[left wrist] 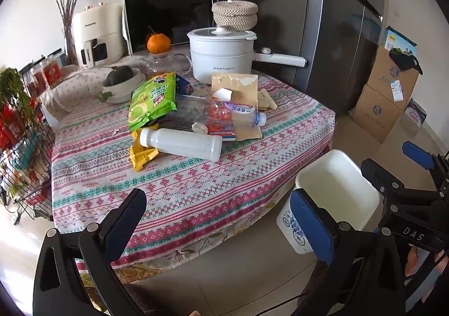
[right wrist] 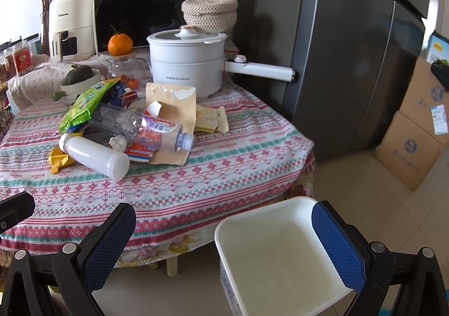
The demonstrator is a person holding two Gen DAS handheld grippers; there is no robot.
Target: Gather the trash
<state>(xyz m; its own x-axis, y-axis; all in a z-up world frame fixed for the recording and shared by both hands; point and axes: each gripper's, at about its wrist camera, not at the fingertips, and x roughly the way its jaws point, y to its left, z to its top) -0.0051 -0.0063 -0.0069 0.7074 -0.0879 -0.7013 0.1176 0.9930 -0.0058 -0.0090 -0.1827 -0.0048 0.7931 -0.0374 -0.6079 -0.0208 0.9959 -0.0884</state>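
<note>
while both tongs [left wrist: 216, 220] [right wrist: 224, 237] are held spread and empty, the white bottle [left wrist: 182, 143] should be gripped mid-body, then dropped in the white bin [right wrist: 277, 254].

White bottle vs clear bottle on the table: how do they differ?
The white bottle is opaque, unlabelled and capped; the clear bottle is see-through, labelled, and its neck looks uncapped. The white bottle lies nearer the table's front edge, mostly on the cloth; the clear bottle lies behind it on a torn brown bag. Both lie on their sides among the wrappers, untouched by either gripper.
</note>
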